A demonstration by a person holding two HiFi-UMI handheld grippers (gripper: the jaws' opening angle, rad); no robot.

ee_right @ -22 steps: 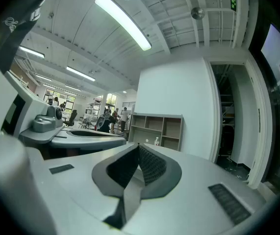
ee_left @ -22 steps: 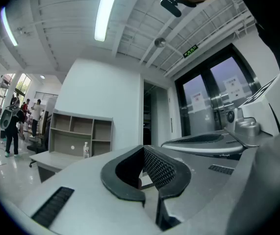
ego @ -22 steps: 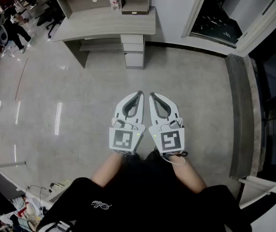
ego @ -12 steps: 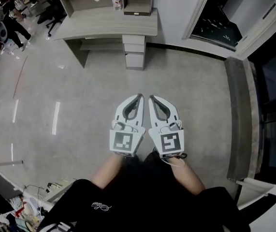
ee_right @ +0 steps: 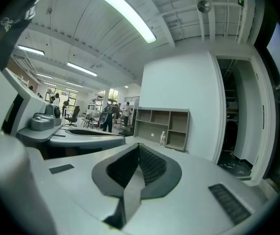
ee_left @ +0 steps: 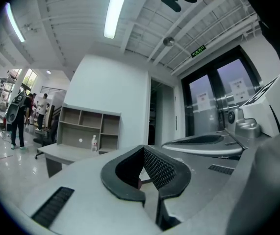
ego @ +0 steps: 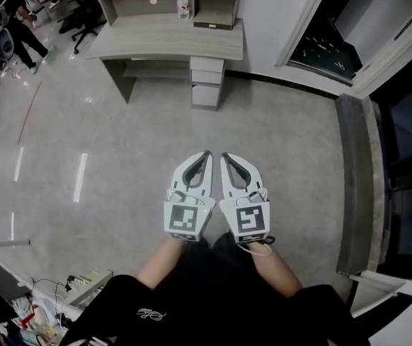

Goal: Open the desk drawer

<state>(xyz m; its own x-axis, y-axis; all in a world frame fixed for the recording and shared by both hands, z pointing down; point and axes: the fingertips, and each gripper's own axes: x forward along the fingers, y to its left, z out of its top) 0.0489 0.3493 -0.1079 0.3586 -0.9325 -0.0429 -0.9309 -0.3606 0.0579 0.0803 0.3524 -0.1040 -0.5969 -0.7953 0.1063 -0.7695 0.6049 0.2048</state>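
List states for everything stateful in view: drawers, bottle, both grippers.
desk drawers: all shut, none pulled out.
bottle: upright on the desk.
left gripper: shut, fingers together, nothing between them, well short of the desk.
right gripper: shut, fingers together, nothing between them, beside the left one.

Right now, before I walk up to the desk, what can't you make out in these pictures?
- Drawers: head view, too small to show handles; in the gripper views the left claw and right claw block them.
- Bottle on the desk: too small to read its label.
- People, head view's top-left corner: small, partly cut off by the edge.
- Room behind the doorway: too dark.
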